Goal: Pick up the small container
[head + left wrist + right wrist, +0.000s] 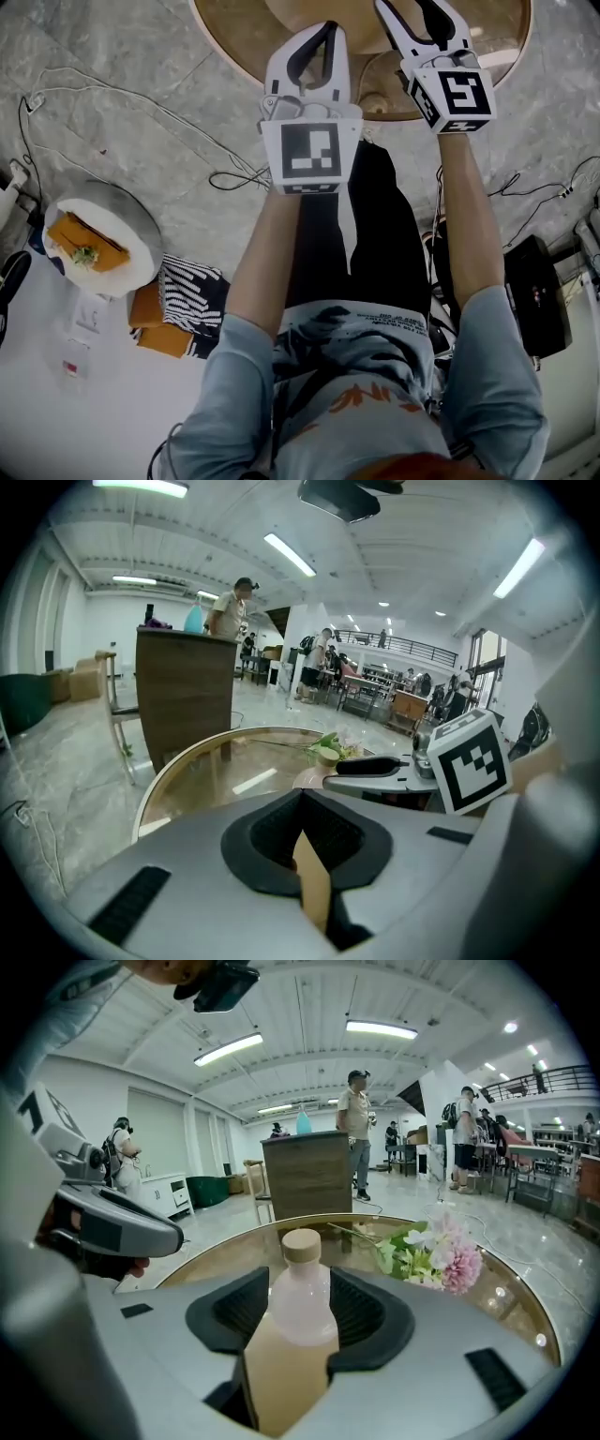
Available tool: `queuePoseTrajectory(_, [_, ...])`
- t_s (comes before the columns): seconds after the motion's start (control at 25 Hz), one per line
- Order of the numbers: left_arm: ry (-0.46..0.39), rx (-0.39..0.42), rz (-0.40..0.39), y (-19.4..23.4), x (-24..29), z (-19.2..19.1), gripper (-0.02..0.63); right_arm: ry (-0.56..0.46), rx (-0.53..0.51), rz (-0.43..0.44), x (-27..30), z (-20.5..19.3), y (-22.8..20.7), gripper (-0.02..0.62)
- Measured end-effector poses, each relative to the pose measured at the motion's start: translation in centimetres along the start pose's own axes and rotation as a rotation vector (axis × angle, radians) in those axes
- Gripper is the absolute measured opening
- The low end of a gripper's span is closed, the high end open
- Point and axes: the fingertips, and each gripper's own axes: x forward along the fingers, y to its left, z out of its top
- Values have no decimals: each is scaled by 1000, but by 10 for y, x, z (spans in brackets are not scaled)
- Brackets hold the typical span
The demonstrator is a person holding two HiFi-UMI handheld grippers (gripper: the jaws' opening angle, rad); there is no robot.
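Observation:
The small container is a pale pink bottle (302,1309) with a tan cap. It stands upright on the round table (216,1258), right in the gap of my right gripper (300,1281). The jaws stand wide on either side of it and I see no squeeze on it. In the head view the right gripper (424,17) reaches over the table's near edge with its fingers spread, and the bottle is out of frame. My left gripper (319,37) hovers beside it on the left, and its tips (302,803) meet with nothing between them.
A pink and white flower bunch (433,1252) lies on the table just right of the bottle. A wooden counter (305,1176) and people stand beyond. On the floor are cables (141,112), a plate of food (94,246) and a black box (536,292).

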Motion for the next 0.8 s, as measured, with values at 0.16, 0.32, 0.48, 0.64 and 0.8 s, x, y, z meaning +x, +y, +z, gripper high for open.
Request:
queuePoseTrajectory(0.16, [17,-7,-2,6,5,-4,23,-27,-45,-15,9,4,-1,175])
queuePoseTrajectory(0.32, [26,1,-8,10,7,-5,23,-57,-49,-37,16,10,-5,175])
queuePoseTrajectory(0.48, [36,1,-10,16,8,-4,24,-72,-53,-66,22,14,-9,179])
queuePoseTrajectory(0.64, [45,-3,-14,19,9,-8,23,-72,-60,-72,23,12,-8,192])
queuePoseTrajectory(0.8, [43,0,-19,19,10,-6,23,-50,-79,-86,25,14,-8,189])
